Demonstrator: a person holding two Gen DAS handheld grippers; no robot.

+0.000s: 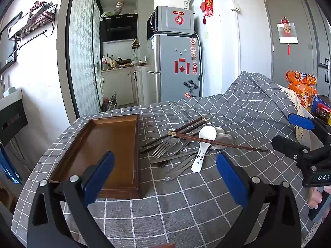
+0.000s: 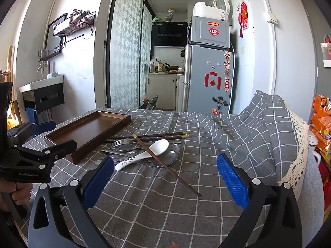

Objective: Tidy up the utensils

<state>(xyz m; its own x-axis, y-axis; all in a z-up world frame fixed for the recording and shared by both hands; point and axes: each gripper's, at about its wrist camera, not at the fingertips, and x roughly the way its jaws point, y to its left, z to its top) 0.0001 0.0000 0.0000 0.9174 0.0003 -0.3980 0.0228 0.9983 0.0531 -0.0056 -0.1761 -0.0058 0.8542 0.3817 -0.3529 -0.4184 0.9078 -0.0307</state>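
Grey checked tabletop (image 2: 165, 202) — both grippers, left (image 1: 165, 177) and right (image 2: 165, 177), fingers spread, empty — take the top chopstick (image 2: 165, 165) first, then into the tray (image 1: 132, 144).

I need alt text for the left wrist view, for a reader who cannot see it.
An open left gripper hovers over a grey checked tablecloth, between an empty wooden tray and a heap of chopsticks, forks and a white ceramic spoon.
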